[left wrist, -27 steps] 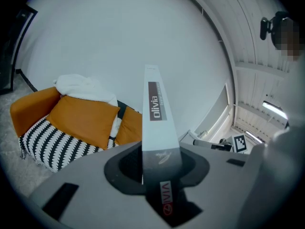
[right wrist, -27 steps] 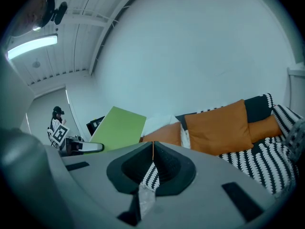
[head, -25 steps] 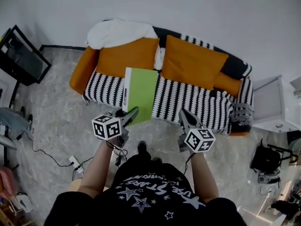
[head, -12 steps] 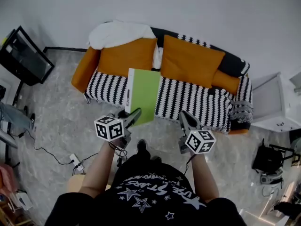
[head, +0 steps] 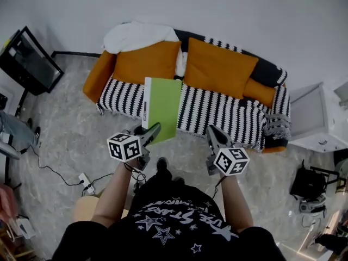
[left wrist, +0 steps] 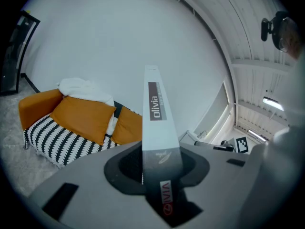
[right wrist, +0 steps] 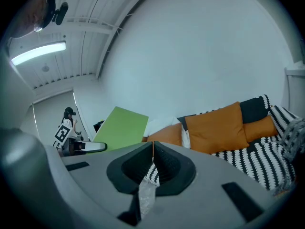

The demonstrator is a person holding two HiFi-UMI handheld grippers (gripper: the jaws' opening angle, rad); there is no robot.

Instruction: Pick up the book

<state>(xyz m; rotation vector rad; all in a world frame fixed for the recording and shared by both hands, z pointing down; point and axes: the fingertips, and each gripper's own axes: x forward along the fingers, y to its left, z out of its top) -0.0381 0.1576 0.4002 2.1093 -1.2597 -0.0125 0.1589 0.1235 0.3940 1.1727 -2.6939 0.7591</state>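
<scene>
Head view: the left hand-held gripper (head: 152, 130) is clamping the near edge of the green book (head: 164, 105), lifting it clear of the striped sofa (head: 217, 116). The right hand-held gripper (head: 213, 134), at four o'clock from the book, is hanging closed and empty.

Left gripper view: the jaws are pinching the spine.

Right gripper view: the jaws are meeting on nothing, and the book is tilting in the air at ten o'clock. The pick-up looks done.
</scene>
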